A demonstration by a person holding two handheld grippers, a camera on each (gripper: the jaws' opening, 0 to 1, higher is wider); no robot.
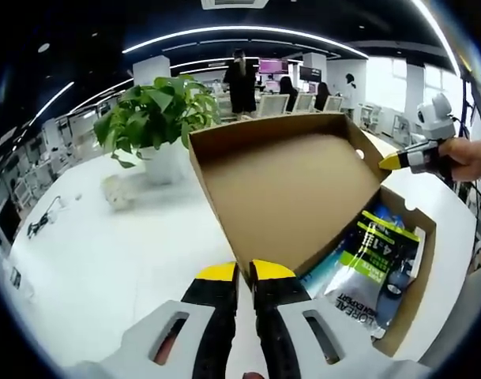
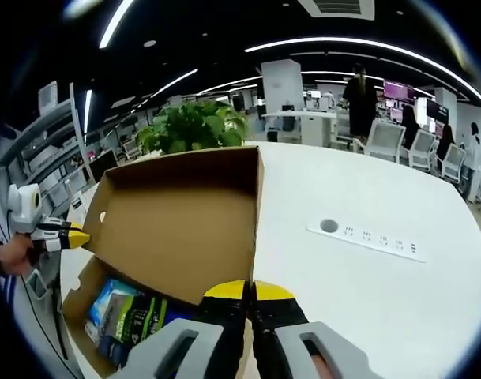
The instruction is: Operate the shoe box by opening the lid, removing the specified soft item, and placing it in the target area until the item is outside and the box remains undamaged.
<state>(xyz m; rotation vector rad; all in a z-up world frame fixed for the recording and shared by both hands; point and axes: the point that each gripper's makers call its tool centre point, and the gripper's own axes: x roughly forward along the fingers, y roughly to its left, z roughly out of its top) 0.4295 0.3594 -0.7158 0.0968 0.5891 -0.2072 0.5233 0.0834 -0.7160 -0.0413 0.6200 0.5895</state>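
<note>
The shoe box [image 1: 303, 197] sits open on the white table [image 1: 129, 260], packets [image 1: 378, 264] inside. My left gripper [image 1: 245, 272] and right gripper [image 2: 249, 290] both pinch the raised lid's [image 2: 177, 229] edges.

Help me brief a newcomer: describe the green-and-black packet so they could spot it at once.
On the white table stands a brown shoe box with its lid raised, beside a potted plant. Inside the box lie flat soft packets. The one meant, the green-and-black packet, lies on top with lime stripes and white print; its neighbour, the blue packet, is pale blue.
</note>
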